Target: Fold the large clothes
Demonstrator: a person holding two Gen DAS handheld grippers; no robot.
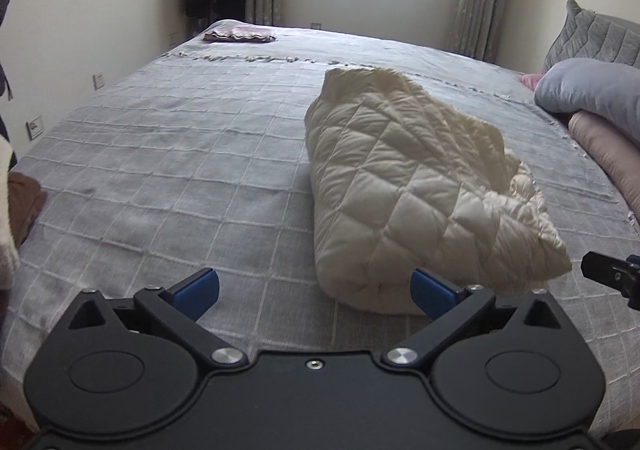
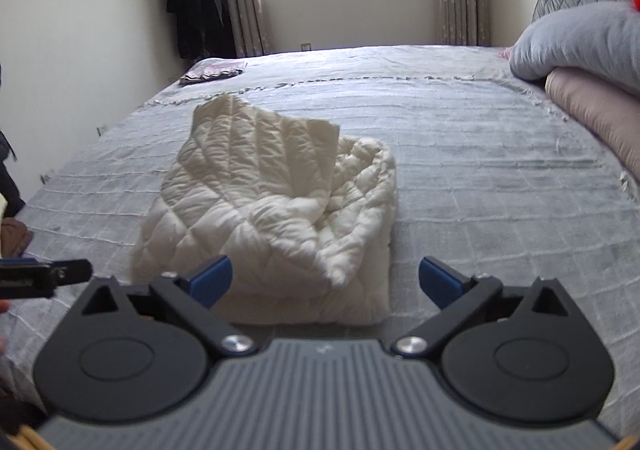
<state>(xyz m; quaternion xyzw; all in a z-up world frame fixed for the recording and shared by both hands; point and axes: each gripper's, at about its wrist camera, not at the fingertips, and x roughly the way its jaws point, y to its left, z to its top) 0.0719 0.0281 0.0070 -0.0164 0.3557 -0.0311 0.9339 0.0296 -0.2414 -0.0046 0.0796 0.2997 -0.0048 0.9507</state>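
A cream quilted jacket (image 1: pixel 404 185) lies folded into a thick bundle on the grey checked bedspread (image 1: pixel 180 169). In the right wrist view the jacket (image 2: pixel 272 201) lies just ahead, with a loose flap on top. My left gripper (image 1: pixel 316 290) is open and empty, low over the bed at the bundle's near left end; its right pad sits beside the bundle's near edge. My right gripper (image 2: pixel 326 280) is open and empty at the bundle's near right end. Each gripper shows at the edge of the other view: the right one (image 1: pixel 612 276) and the left one (image 2: pixel 44 276).
Grey and pink folded bedding (image 2: pixel 588 65) is stacked along the right side of the bed. A small folded patterned cloth (image 1: pixel 240 34) lies at the far left corner. Brown fabric (image 1: pixel 22 205) sits at the left edge. A window and curtains are beyond the bed.
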